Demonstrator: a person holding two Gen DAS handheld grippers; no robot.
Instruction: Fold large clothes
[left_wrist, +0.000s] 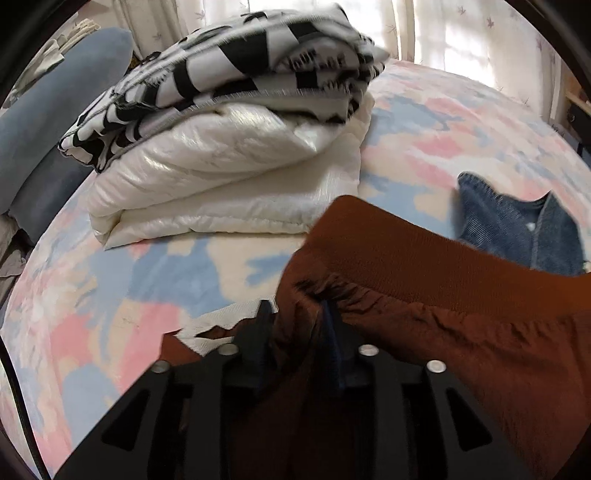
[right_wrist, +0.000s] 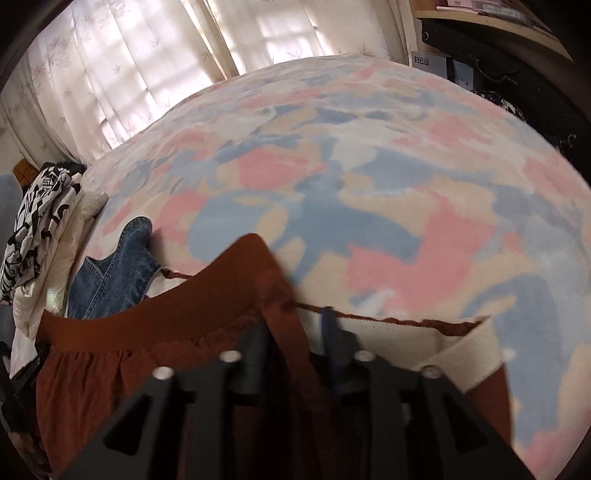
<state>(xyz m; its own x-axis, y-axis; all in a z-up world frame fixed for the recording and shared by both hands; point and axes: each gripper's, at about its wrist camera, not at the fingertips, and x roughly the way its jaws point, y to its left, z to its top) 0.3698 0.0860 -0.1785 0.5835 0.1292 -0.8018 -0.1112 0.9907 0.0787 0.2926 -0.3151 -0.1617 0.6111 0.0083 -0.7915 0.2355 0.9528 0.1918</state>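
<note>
Left wrist view: both grippers' jaws stand a bit apart around the brown jacket (left_wrist: 424, 258), laying its hem flat on the bed (left_wrist: 110, 295) for folding.

Both grippers tilted steeply downward, side by side.
The left gripper (left_wrist: 297, 314) and right gripper (right_wrist: 295, 319) each have their dark fingers slightly parted, with rust-brown cloth (left_wrist: 424, 295) lying between them.
</note>
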